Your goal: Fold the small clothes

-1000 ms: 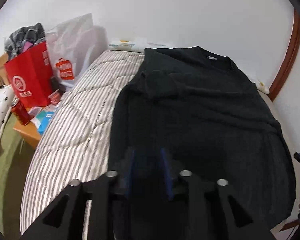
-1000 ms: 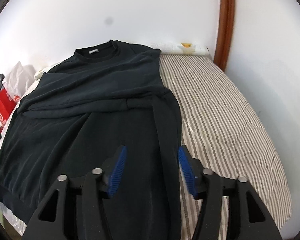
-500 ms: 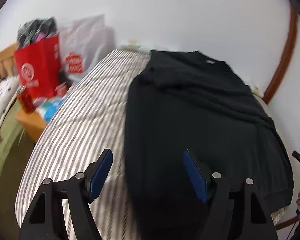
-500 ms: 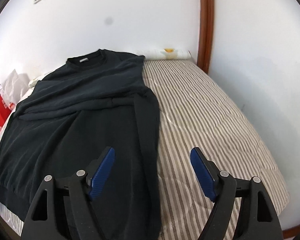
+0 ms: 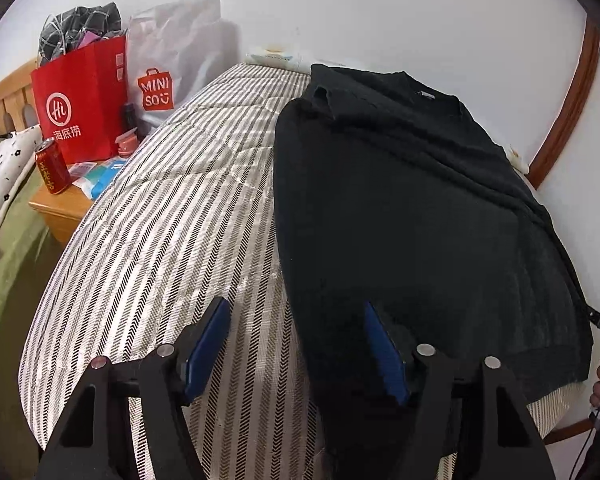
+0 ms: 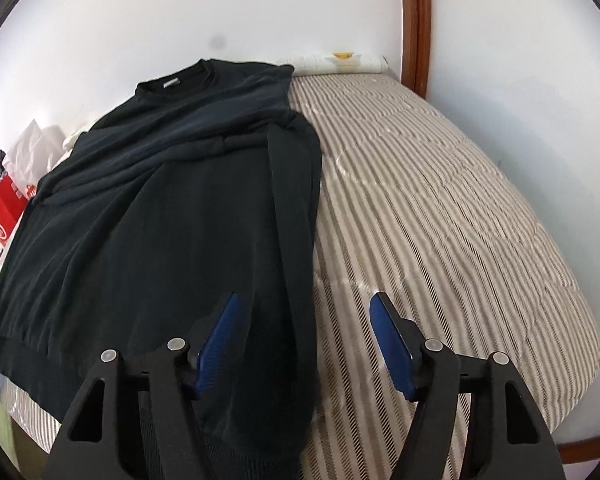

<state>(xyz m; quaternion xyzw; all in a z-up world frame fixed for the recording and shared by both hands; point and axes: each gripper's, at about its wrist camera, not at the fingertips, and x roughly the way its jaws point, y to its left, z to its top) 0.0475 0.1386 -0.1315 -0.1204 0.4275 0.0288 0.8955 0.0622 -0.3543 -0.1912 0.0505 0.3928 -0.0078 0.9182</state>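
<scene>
- A black sweatshirt (image 5: 400,208) is spread flat on a striped mattress (image 5: 172,216), collar at the far end, with both sleeves folded in across the body.
- The left gripper (image 5: 296,344) is held over the near left edge of the garment; its jaws are closing, but the blue pads are not pressed on anything. The folded edge of the cloth lies between them, nearer the right-hand pad (image 5: 384,354), while bare mattress is seen by the left-hand one.
- The right gripper (image 6: 304,340) is held over the near right edge of the sweatshirt (image 6: 172,208); its jaws are likewise closing and nothing is gripped. The folded sleeve edge lies between the pads, against the left-hand pad (image 6: 218,344), with bare mattress (image 6: 440,208) by the other.
- Far left of the left gripper, a red paper bag (image 5: 80,108), a white shopping bag (image 5: 176,52) and a red can (image 5: 52,166) are seen beside the bed.
</scene>
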